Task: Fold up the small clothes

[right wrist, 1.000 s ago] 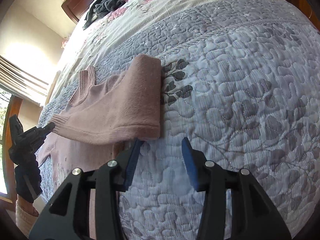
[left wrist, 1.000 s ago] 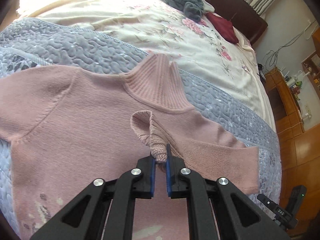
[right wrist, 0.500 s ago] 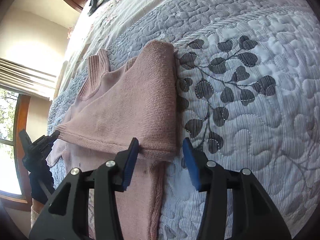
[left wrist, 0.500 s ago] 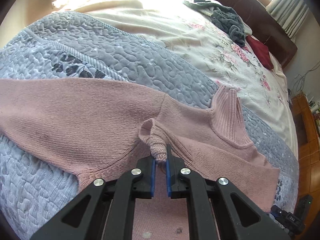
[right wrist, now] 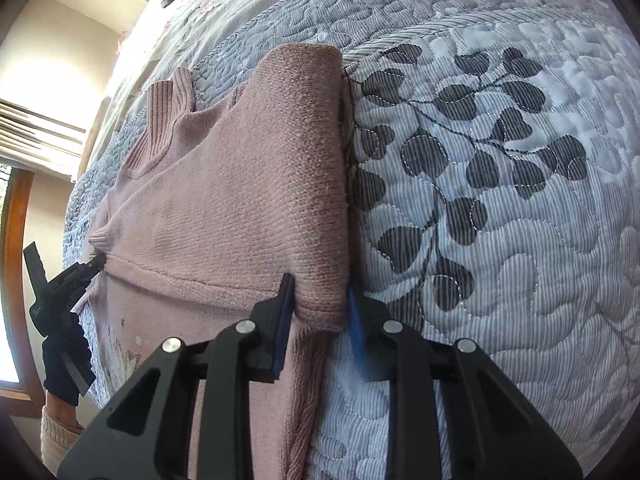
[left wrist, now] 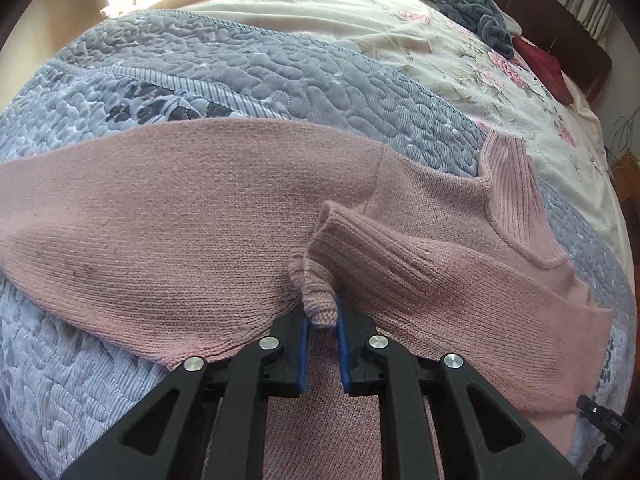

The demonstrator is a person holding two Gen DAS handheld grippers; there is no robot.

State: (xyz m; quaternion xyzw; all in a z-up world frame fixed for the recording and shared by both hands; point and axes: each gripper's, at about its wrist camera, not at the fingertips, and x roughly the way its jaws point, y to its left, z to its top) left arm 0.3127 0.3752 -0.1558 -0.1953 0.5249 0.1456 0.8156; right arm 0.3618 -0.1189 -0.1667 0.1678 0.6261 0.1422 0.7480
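Note:
A pink knit sweater (left wrist: pixel 192 208) lies flat on the quilted bed, its ribbed collar (left wrist: pixel 516 200) toward the right. My left gripper (left wrist: pixel 322 326) is shut on a sleeve cuff (left wrist: pixel 318 300), which stands bunched up over the sweater's body. In the right wrist view the sweater (right wrist: pixel 240 184) has one side folded over, leaving a thick folded edge (right wrist: pixel 324 200). My right gripper (right wrist: pixel 320 296) is open and straddles the near corner of that fold, both pads close against the fabric. The left gripper (right wrist: pixel 90 266) appears there at far left, held by a gloved hand (right wrist: pixel 64 360).
The grey-blue quilt (right wrist: pixel 500 160) covers the near part of the bed, with a floral sheet (left wrist: pixel 440 56) beyond. A heap of grey clothes (left wrist: pixel 476 4) and a dark red garment (left wrist: pixel 544 68) lie by the wooden headboard (left wrist: pixel 576 32). A window (right wrist: pixel 12 280) is at the left.
My left gripper carried the cuff leftward across the sweater's body. My right gripper moved up to the folded corner and its fingers narrowed around it.

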